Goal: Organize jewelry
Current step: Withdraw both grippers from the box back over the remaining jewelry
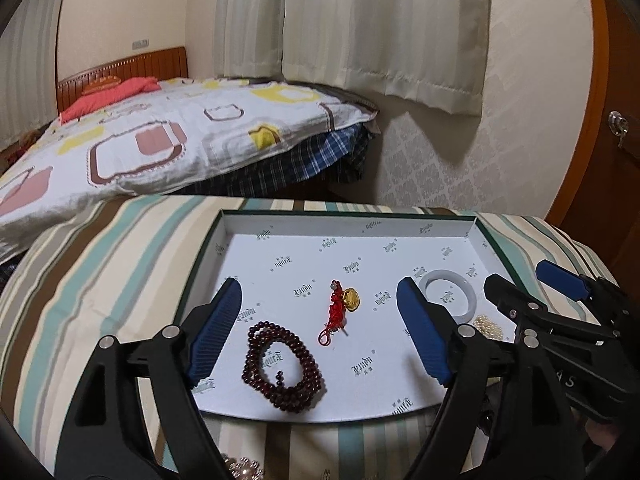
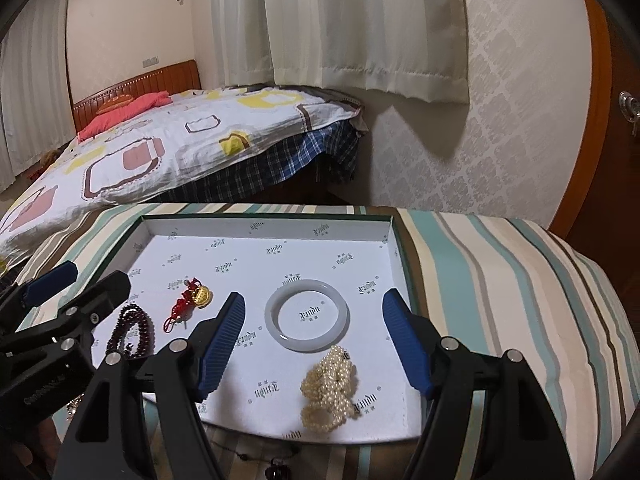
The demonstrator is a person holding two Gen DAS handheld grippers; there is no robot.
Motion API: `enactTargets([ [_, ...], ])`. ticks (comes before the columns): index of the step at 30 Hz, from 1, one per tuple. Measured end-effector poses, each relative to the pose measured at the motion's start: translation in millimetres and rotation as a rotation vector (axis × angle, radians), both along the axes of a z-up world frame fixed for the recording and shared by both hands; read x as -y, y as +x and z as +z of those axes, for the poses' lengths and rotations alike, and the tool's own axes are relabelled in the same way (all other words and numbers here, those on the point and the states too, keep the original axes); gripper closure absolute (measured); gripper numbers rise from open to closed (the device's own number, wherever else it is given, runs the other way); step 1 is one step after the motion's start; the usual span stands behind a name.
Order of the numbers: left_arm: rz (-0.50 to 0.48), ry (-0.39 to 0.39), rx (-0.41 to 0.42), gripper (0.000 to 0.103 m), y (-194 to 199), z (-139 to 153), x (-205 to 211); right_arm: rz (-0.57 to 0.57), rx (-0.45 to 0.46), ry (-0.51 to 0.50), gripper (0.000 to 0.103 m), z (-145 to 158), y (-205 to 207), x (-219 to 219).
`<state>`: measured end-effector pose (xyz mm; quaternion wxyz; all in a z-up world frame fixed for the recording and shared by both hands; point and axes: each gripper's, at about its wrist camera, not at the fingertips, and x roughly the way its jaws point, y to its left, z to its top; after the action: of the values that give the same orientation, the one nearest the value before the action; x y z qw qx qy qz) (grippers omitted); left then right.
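Holding both tongs above the shallow white box (image 1: 448, 229), you have nothing in either one. Your left tongs (image 1: 320, 320) stand wide open, with no jewelry pinched between the blue pads (image 1: 218, 330). Your right tongs (image 2: 314, 336) stand wide open too, and their pads (image 2: 222, 346) touch nothing.

Below your left tongs, between the two fingers, lies the dark red bead bracelet (image 1: 282, 366), close to the left finger. Just past it, about in the middle of the gap, lies the red knotted charm with a gold coin (image 1: 340, 306). Beside the right finger of the left tongs sits the white bangle (image 1: 450, 294), and a bit of the pearl beads (image 1: 488, 326) peeks out behind that finger.

Below your right tongs, the white bangle (image 2: 307, 316) lies flat between the fingers. The pearl beads (image 2: 330, 388) sit in a heap nearer to you, touching the bangle's near edge. The red charm (image 2: 190, 304) and the dark red bracelet (image 2: 134, 332) lie off to the left of the right tongs, partly hidden by your left tongs.

The two tongs are side by side and close, so each one blocks part of the other's view.

The box rests on a striped cloth (image 2: 500, 280). Behind it you can see a bed (image 1: 160, 136), curtains (image 1: 360, 28) and a wooden door (image 1: 608, 128). More beads (image 1: 240, 468) lie on the cloth near you, outside the box.
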<state>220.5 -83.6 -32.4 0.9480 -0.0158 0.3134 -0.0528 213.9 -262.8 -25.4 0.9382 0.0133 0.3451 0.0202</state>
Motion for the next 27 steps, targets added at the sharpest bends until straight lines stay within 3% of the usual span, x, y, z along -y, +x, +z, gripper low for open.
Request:
enactTargets([
  [17,0.049,-0.015,0.101,0.02,-76.9,13.8,-34.2,-0.012,0.068,-0.029,0.033,5.2,-67.5,-9.0],
  [27,0.058,0.023,0.046,0.02,-120.5,-12.4,-55.8,-0.027,0.064,-0.023,0.033,-9.1,-114.6,-15.2],
])
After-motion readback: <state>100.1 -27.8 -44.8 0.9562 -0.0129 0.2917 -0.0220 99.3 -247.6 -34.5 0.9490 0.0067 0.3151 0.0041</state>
